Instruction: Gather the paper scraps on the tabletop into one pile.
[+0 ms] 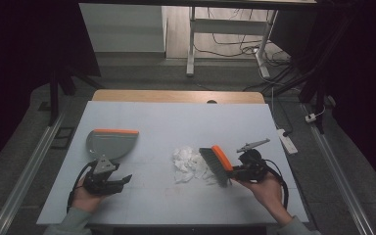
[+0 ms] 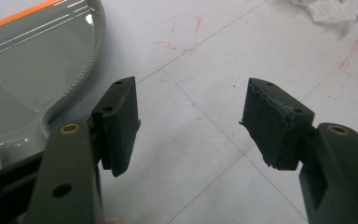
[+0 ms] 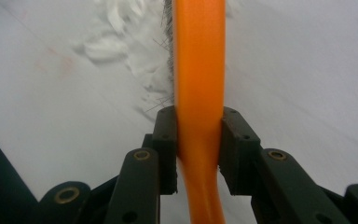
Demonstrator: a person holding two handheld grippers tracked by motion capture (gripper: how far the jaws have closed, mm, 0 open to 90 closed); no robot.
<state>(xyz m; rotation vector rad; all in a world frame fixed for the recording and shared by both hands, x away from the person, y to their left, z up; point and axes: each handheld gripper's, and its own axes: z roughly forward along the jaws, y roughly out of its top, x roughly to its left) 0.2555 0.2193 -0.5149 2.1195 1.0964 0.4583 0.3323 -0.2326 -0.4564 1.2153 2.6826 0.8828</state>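
Observation:
A grey dustpan (image 1: 108, 143) with an orange front lip lies on the white table at the left; its grey pan (image 2: 23, 79) shows in the left gripper view. My left gripper (image 1: 119, 181) sits just in front of the pan, open, with bare table between its jaws (image 2: 193, 121). A pile of torn white paper scraps (image 1: 188, 164) lies at the table's middle. My right gripper (image 1: 236, 172) is shut on the orange handle of a small brush (image 3: 199, 70). The brush (image 1: 217, 164) has dark bristles resting against the right side of the scraps (image 3: 121, 46).
The white table (image 1: 176, 122) has faint red marks near the scraps. Beyond its far wooden edge stand desk legs and tangled cables on the floor. A white power strip (image 1: 287, 140) lies off the right edge. Metal rails run along both sides.

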